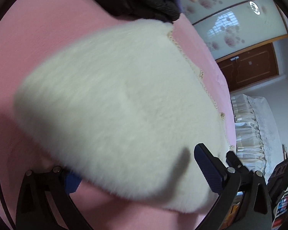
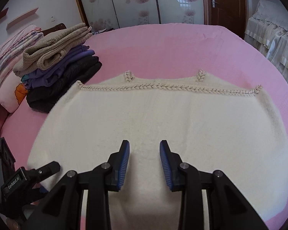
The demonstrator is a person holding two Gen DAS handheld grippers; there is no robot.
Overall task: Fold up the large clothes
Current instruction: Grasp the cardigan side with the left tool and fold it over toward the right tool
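A cream fuzzy garment [image 2: 153,118] lies flat on the pink bed [image 2: 163,44], its braided trim [image 2: 163,88] along the far edge. My right gripper [image 2: 144,143] hovers over the garment's near middle, jaws open, nothing between the pads. In the left wrist view the same garment [image 1: 115,95] fills the frame, blurred. My left gripper [image 1: 134,161] is wide open at its near edge; the fabric covers most of the left pad [image 1: 72,182], while the right pad [image 1: 207,168] lies on top. A finger of the left gripper [image 2: 51,166] shows at the garment's near left corner.
A stack of folded clothes [image 2: 57,63], beige on purple on black, sits on the bed left of the garment, with pillows [image 2: 5,67] beyond it. Lace-covered furniture [image 2: 274,38] stands past the bed's right edge. Wardrobe doors [image 2: 136,2] and a wooden door [image 2: 226,2] are behind.
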